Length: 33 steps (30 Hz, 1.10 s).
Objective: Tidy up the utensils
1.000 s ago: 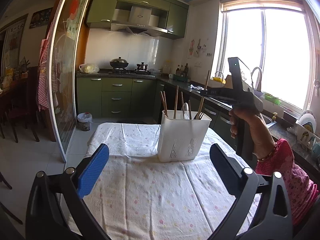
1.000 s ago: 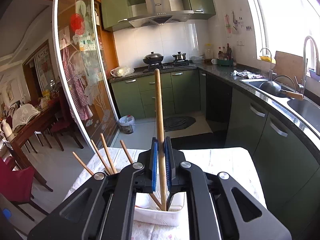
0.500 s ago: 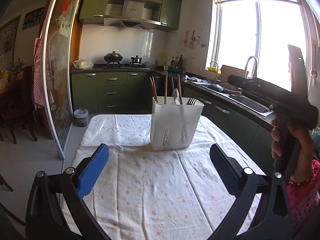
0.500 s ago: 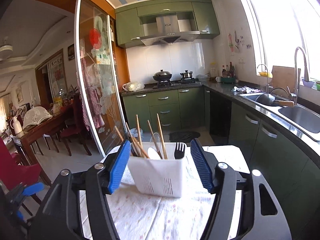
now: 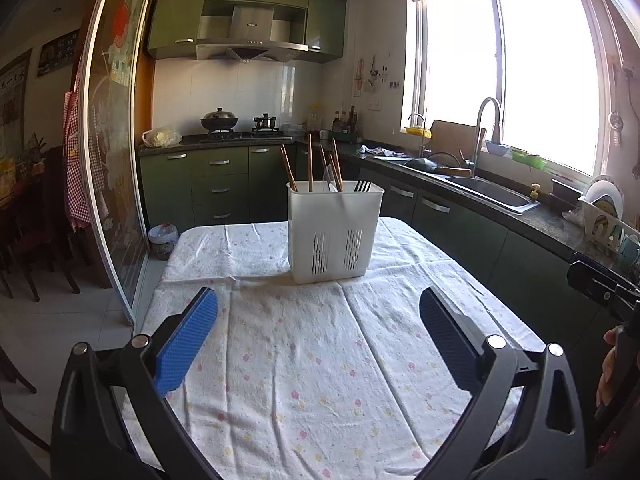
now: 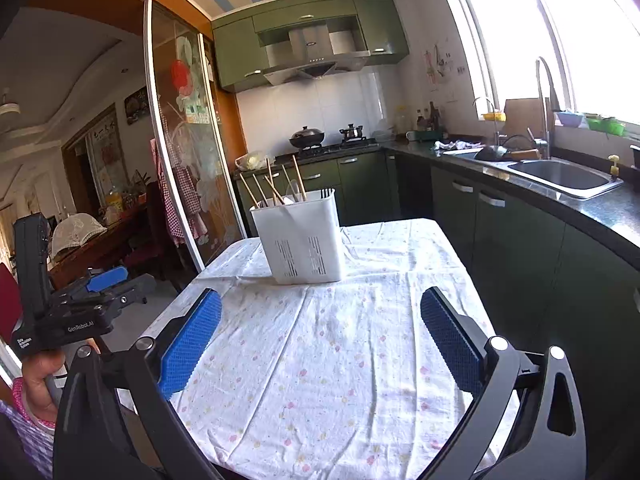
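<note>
The left gripper (image 5: 318, 340) and the right gripper (image 6: 320, 340) both hang low over the near part of the worktop (image 5: 320, 380), which a flowered cloth covers, and each has its jaws spread wide with nothing between the blue pads. Farther away, near the far edge of the worktop, the white utensil holder (image 5: 335, 232) stands upright. Inside it the wooden chopsticks (image 5: 310, 162) lean in the left part, and a black fork (image 5: 362, 186) stands at the right.
</note>
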Each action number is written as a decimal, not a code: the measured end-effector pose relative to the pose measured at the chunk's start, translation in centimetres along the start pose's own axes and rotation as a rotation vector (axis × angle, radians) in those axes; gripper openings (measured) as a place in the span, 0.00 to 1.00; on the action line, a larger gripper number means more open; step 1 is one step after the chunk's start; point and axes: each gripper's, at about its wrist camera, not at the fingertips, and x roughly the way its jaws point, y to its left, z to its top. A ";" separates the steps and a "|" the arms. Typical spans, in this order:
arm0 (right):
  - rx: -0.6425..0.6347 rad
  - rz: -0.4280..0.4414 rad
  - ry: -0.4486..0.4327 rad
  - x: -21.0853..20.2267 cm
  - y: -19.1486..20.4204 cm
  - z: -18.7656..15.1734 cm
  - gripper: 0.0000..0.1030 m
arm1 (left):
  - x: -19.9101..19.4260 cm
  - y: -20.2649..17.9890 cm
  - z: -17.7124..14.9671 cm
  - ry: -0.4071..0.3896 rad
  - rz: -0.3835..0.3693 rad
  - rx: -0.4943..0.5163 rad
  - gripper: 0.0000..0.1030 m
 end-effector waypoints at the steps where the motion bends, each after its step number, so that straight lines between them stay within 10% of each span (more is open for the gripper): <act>1: -0.016 -0.006 -0.026 -0.7 0.4 0.4 0.95 | -0.6 0.0 0.4 -0.016 0.002 0.005 0.93; 33: -0.072 -0.060 -0.045 -1.2 3.1 2.5 0.96 | -4.9 1.6 1.3 -0.043 0.061 0.015 0.93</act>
